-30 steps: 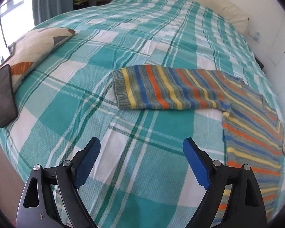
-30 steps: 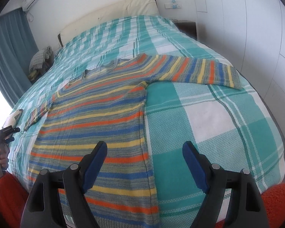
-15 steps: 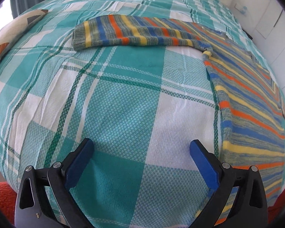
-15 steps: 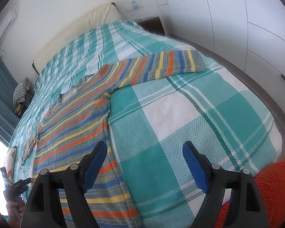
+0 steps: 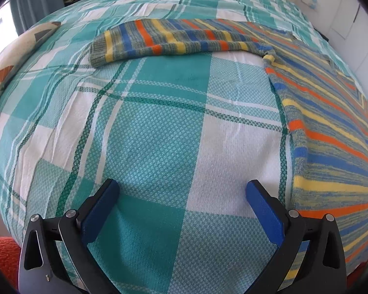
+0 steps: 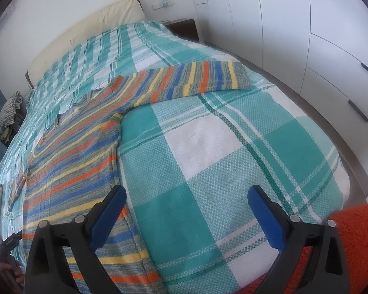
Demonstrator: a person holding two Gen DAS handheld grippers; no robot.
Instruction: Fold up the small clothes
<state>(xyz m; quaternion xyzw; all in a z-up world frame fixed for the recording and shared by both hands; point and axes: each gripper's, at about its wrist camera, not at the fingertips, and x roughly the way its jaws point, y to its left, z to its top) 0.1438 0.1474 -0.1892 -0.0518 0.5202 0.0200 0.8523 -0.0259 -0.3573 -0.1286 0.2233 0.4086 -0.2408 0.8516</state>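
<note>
Striped knit sweater (image 5: 331, 132) lies flat and unfolded on the checked teal bedspread (image 5: 159, 147), filling the right side of the left wrist view, one sleeve (image 5: 174, 40) stretched across the top. No fold made yet; sleeves and body all remain. Ribbed cuff, soft wool-like knit; bedspread is a coarse waffle weave. Left gripper (image 5: 182, 193) stands wide, empty. Right gripper (image 6: 186, 198) jaws are opening, nothing between them, sweater hem edge (image 6: 135, 252) beside its left pad.

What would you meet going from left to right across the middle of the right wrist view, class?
Striped sweater body → teal checked bedspread → white wardrobe doors.
</note>
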